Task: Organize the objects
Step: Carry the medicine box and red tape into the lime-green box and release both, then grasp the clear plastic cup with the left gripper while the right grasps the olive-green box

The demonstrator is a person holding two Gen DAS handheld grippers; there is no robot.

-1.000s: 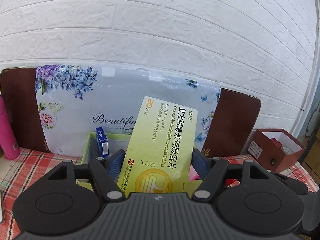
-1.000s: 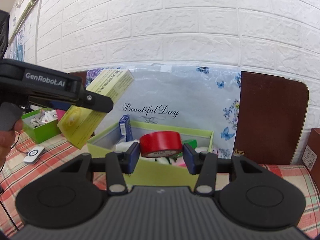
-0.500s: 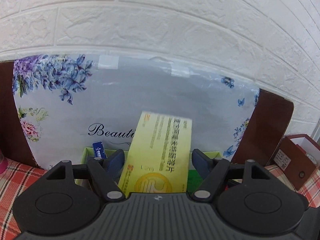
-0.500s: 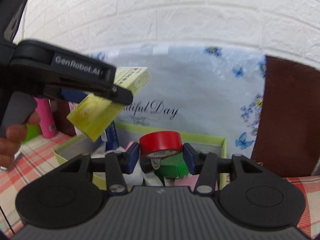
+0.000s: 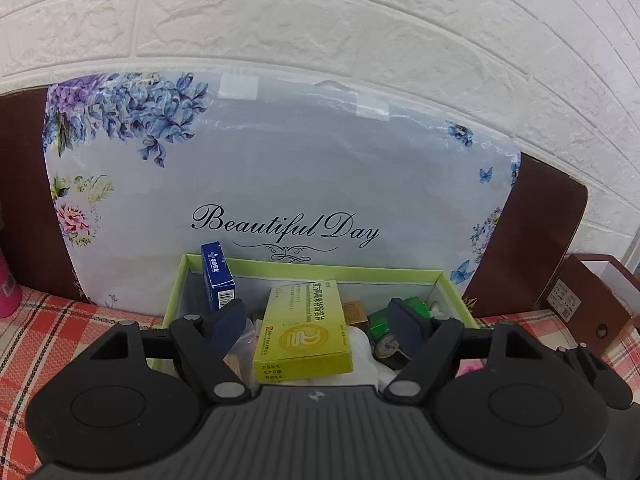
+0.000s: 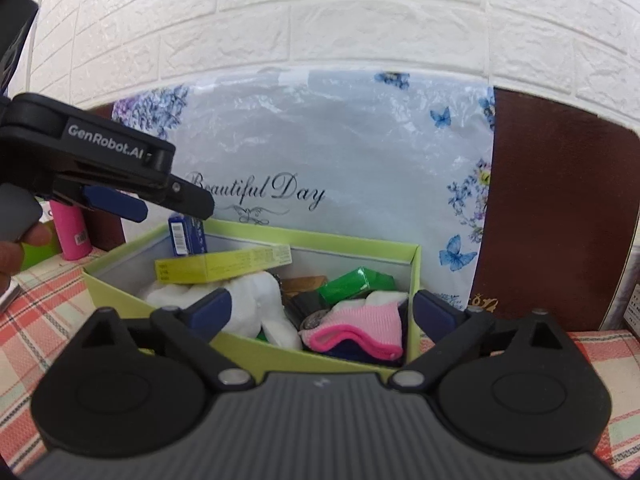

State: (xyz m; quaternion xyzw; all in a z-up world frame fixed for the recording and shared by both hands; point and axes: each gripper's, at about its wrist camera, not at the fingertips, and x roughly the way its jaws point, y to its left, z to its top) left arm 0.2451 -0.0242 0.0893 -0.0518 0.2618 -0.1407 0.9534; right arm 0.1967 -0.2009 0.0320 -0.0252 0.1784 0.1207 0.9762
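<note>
Both grippers hang over the lime-green storage box [image 5: 316, 270], jaws spread wide and holding nothing. In the left wrist view the left gripper [image 5: 318, 322] frames the yellow-green medicine carton [image 5: 304, 332] at lower centre of the frame: the carton lies flat on white cloth [image 6: 256, 300] inside the box, clear of both fingers, its long axis running away from the camera toward the back wall of the box and turned slightly to the right. It sits between and just beyond the fingertips, so the left gripper is the nearer one to it.

In the right wrist view the right gripper [image 6: 322, 308] is equally open at lower centre, with the pink-and-white sock [image 6: 356, 326] and a green packet [image 6: 356, 284] lying in the near right corner of the box between its fingers; the carton appears at left of centre, edge-on, resting across the white cloth. The left gripper shows there at the upper left of the frame, above the box's left end.

A blue carton [image 5: 218, 280] stands upright against the box's back left corner. No red tape roll is visible in either view; whether it lies under other things I cannot tell. With both items apparently delivered, the next move is probably a retreat toward whatever remains on the checked surface [image 5: 44, 320], which lies outside the box on either side.
</note>
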